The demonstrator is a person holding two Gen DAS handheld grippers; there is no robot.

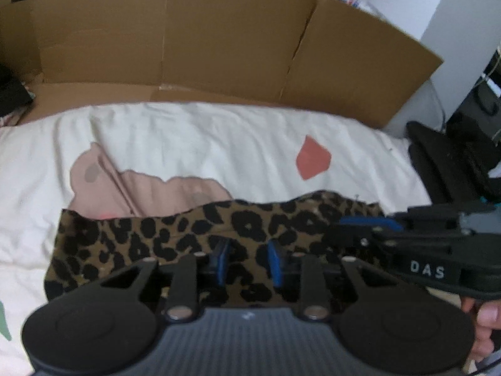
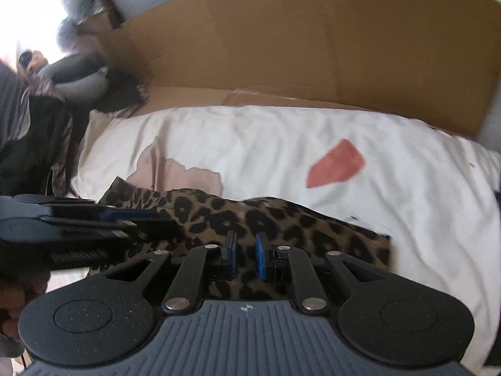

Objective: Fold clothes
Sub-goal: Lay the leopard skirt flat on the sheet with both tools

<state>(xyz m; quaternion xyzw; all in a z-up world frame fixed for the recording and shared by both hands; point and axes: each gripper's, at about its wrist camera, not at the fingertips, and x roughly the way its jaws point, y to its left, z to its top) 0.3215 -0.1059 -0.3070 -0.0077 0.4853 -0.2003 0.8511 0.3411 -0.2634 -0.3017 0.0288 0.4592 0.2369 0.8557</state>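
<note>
Leopard cloth [image 1: 194,232] on the bed [image 1: 219,138] looks soft; we grip its near edge, both fingers seemingly clamped.

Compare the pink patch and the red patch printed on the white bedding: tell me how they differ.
The pink patch is pale and dusty, while the red patch is a stronger coral red. The pink patch is much larger, with a ragged outline; the red patch is small and compact. The leopard-print garment covers the pink patch's lower edge, whereas the red patch lies fully exposed, apart from the garment. Both are flat shapes on the white bedding, in front of the cardboard.
</note>
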